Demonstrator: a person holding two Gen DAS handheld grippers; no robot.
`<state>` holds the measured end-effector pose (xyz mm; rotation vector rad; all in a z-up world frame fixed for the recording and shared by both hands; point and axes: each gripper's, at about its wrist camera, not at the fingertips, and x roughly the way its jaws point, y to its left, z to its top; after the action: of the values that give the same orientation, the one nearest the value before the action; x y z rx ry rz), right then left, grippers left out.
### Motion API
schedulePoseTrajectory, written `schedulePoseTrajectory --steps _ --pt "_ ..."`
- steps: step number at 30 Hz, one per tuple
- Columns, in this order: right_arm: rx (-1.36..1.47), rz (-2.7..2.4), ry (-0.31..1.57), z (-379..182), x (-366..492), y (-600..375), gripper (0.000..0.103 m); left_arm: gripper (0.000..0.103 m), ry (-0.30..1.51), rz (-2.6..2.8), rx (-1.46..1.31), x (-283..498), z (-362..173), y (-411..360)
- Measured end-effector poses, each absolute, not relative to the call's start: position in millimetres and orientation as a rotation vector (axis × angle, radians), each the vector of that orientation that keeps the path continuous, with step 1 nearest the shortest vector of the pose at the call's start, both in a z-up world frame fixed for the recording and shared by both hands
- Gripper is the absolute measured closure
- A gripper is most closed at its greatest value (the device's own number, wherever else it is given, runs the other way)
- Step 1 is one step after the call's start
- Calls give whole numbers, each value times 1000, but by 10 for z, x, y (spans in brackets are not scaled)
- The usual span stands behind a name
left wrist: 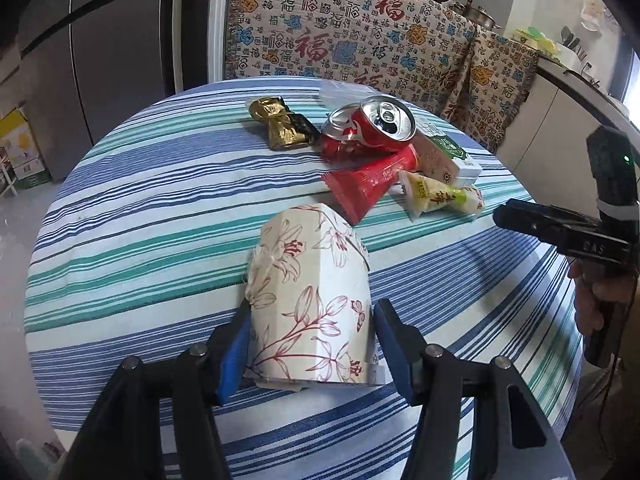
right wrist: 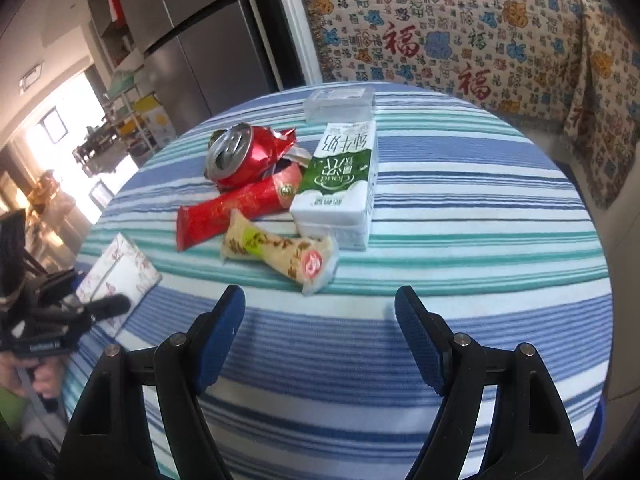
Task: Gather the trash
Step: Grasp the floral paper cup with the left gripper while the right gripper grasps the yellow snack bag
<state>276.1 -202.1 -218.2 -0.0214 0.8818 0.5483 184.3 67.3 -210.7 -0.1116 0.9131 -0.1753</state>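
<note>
The floral paper container (left wrist: 310,300) lies tipped on its side near the front edge of the round striped bench (left wrist: 140,208), and it is bracketed by the blue-padded fingers (left wrist: 234,346) of the left gripper (left wrist: 310,340). The pads appear pressed against its two flanks, so the container is judged to be held, though firm contact on the right flank cannot be fully confirmed. Beyond it, toward the middle of the bench, the remaining trash is heaped together: a crushed red soda can (left wrist: 368,128) rests on a long red snack wrapper (left wrist: 368,184), a green-and-white milk carton (right wrist: 340,184) lies flat just beside them, and a cream snack packet (right wrist: 280,252) lies across the front of the carton. A gold foil wrapper (left wrist: 282,128) sits apart toward the far left edge, and a clear plastic box (right wrist: 339,104) stands behind the carton near the far edge.

For the step in hand, the thin paper walls are best squeezed only lightly, low on the body, so that the container is not crumpled; it would then be stood upright with its opening turned toward the heap.

The left gripper is held low and nearly level with the bench, pointed toward the pile. The right gripper (right wrist: 320,308) is poised above the near right part of the bench, tilted downward at the cream packet, its fingers spread wide with nothing between them.
</note>
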Motion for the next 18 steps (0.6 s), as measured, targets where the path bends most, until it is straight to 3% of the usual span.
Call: schedulePoseTrajectory --steps 3,5,7,11,14,18 --pt "-2 574 905 -2253 2905 -1926 28 42 900 -155 -102 1856 -2110 707" --pt "26 674 951 -2310 2915 -1830 53 42 896 -134 -112 1872 -2104 750" --pt "34 820 1011 -2327 2789 -1710 57 42 895 -103 -129 1885 -2100 832" --pt "-72 1023 994 -2166 2327 -1574 53 40 898 -73 -175 1898 -2101 992" --pt "-237 830 846 -2082 2267 -1510 26 40 896 -67 -166 1896 -2098 989" --pt "-300 773 799 -2150 2475 -1274 26 39 887 -48 -119 1888 -2115 926"
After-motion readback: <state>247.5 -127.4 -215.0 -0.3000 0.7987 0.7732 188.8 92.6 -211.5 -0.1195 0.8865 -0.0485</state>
